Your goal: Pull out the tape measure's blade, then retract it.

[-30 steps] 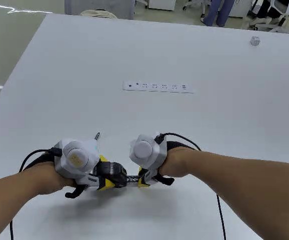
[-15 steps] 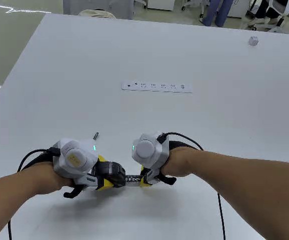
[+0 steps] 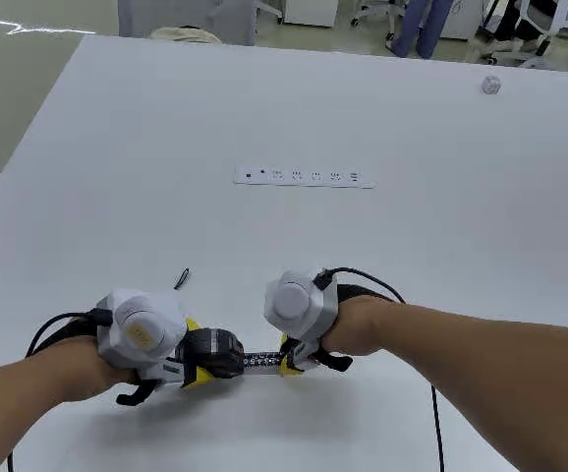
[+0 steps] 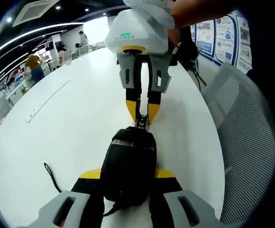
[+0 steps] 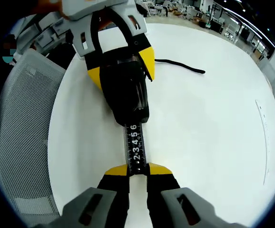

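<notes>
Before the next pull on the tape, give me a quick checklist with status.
1. Left gripper clamped on the tape measure case: ok.
2. Right gripper pinching the blade end: ok.
3. Blade flat and untwisted, numbers up: ok.
4. Blade pulled well out: not ok, a short length shows.
5. Blade lock released: cannot tell.
6. Table free along the pull line: ok; black strap lies off to the side.
</notes>
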The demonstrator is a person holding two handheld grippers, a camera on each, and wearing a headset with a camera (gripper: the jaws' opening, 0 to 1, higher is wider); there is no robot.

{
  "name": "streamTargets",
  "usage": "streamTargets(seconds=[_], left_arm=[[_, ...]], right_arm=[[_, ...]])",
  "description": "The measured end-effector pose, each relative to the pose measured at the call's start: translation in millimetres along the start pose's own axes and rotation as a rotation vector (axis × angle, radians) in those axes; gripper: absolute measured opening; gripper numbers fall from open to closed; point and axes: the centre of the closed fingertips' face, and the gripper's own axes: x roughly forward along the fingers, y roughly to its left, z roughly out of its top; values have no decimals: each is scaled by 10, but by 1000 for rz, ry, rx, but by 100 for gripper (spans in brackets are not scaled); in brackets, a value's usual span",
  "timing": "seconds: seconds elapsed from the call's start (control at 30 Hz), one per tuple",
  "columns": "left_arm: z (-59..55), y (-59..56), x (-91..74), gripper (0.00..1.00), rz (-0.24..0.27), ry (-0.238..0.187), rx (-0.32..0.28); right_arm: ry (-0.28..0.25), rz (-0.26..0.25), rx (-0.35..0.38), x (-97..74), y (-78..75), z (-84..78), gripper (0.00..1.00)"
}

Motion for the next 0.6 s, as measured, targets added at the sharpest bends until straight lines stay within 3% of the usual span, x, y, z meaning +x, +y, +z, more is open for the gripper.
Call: streamTargets(seconds=[0.23, 0.6], left_arm=[[9, 12, 30, 33, -19, 27, 10], [4, 2, 19, 32, -26, 29, 11]], right_arm=[[-1, 0, 7, -11, 4, -51, 12], [3, -2, 12, -42, 5, -136, 12]])
